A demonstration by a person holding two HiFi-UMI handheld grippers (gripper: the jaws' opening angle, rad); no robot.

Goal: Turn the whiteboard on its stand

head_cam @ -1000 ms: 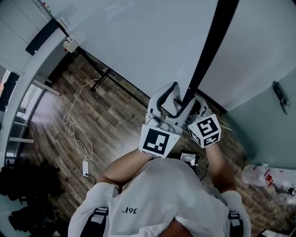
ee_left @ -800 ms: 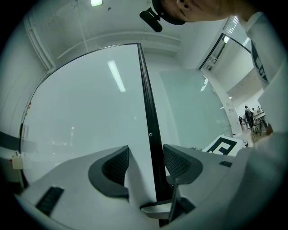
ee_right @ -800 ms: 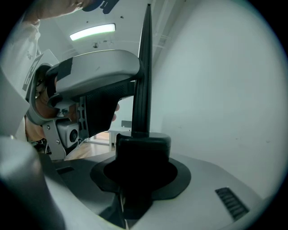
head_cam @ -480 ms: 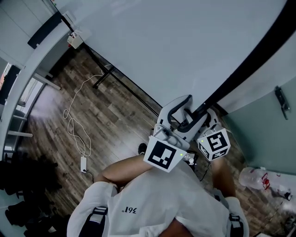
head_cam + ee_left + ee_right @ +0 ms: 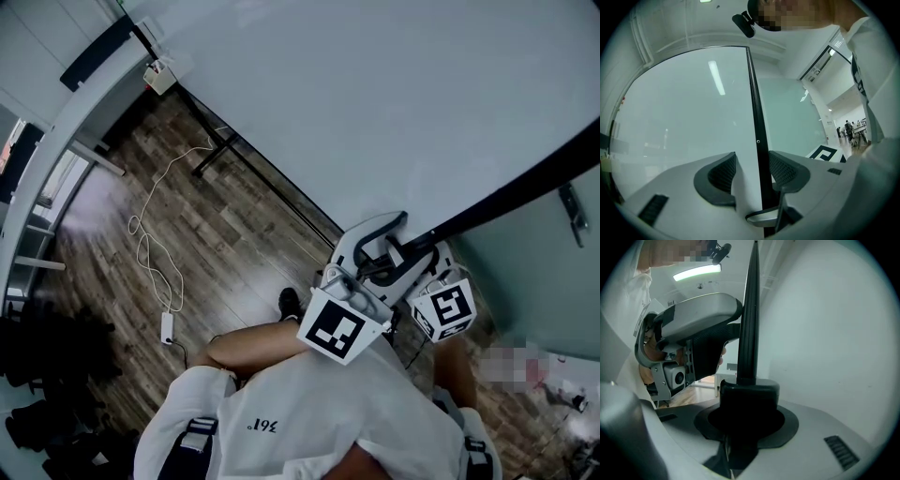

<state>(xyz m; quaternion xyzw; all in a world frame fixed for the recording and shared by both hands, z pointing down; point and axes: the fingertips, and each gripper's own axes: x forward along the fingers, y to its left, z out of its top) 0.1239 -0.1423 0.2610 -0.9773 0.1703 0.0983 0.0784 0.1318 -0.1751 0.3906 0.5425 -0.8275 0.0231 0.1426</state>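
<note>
The whiteboard [image 5: 375,112] fills the head view from 10 to 2 o'clock. Its black frame edge [image 5: 525,187] runs out toward 2 o'clock from our grippers at 4 o'clock. The right gripper [image 5: 749,401] pinches that edge, presumably as the anchor for swinging the board. The left gripper [image 5: 751,171] straddles it with tongs spread and just closing, pads not yet pressing, probably to add a second hold.
</note>
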